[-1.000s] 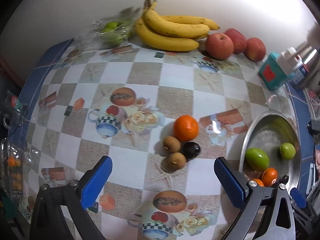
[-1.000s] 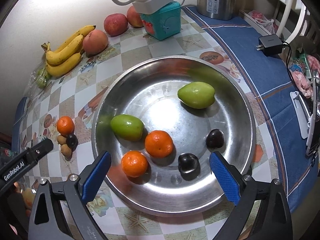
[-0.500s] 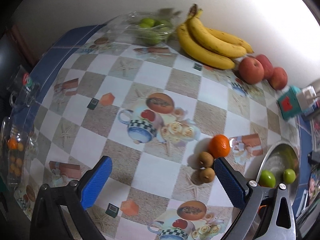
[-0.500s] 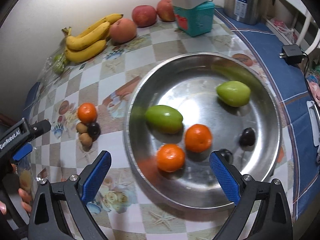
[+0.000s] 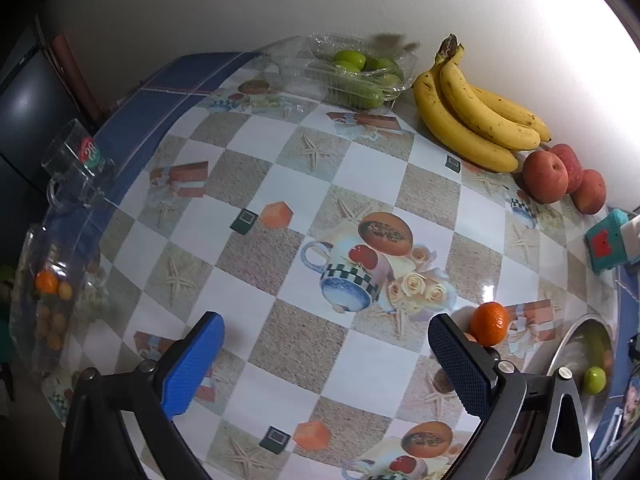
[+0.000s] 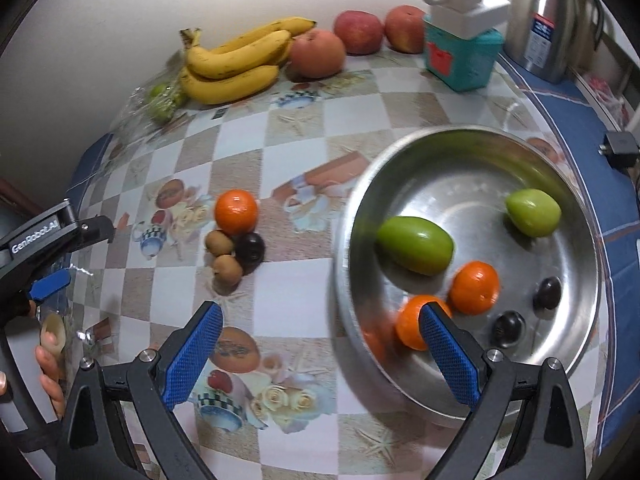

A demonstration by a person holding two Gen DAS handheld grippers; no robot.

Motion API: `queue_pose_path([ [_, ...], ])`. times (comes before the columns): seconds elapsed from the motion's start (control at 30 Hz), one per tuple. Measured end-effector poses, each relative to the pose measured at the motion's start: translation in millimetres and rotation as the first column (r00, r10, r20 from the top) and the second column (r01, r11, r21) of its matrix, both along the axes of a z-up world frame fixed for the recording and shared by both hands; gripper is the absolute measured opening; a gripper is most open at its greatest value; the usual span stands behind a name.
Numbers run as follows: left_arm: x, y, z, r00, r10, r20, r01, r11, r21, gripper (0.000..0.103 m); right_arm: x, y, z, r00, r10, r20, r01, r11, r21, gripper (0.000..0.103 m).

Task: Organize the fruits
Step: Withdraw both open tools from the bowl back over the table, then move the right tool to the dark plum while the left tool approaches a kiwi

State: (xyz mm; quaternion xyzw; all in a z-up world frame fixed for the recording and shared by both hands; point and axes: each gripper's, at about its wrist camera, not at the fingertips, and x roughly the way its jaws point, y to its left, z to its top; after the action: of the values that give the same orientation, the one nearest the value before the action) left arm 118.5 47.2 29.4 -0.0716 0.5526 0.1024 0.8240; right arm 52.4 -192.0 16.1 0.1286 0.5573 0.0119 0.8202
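Observation:
A steel bowl holds two green fruits, two tangerines and two dark fruits. On the table left of it lie a tangerine, two brown kiwis and a dark fruit. My right gripper is open and empty, above the table by the bowl's left rim. My left gripper is open and empty, over bare tablecloth; the tangerine sits just past its right finger. The left gripper's body shows at the left of the right wrist view.
Bananas, three apples, a teal box with a power strip and a steel kettle line the back wall. A clear tray of green fruit stands back left. A glass mug and a plastic pack sit at the left edge.
The left gripper swung left, so the loose fruit cluster slid behind its right finger. The right gripper moved left, so the bowl shifted right in its view. Both stayed open.

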Motion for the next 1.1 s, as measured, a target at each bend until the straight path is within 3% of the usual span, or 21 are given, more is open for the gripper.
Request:
queue_pose_path([
  [0.4, 5.0, -7.6, -14.5, 0.996, -0.078, -0.035, 0.078, 0.997, -0.008, 0.103, 15.6, 21.1, 5.2, 0.997, 0.051, 0.062, -0.054, 0.998, 0.045, 0.099],
  [0.73, 14.3, 4.5, -27.0, 0.997, -0.048, -0.065, 0.043, 0.996, -0.074, 0.103, 28.7, 38.4, 0.5, 0.991, 0.104, 0.086, -0.109, 0.993, 0.055, 0.099],
  [1.1, 21.0, 2.2, -37.1, 0.995, -0.059, -0.077, 0.048, 0.989, -0.140, 0.103, 40.9, 34.0, -8.0, 0.995, 0.044, 0.087, -0.054, 0.992, 0.118, 0.098],
])
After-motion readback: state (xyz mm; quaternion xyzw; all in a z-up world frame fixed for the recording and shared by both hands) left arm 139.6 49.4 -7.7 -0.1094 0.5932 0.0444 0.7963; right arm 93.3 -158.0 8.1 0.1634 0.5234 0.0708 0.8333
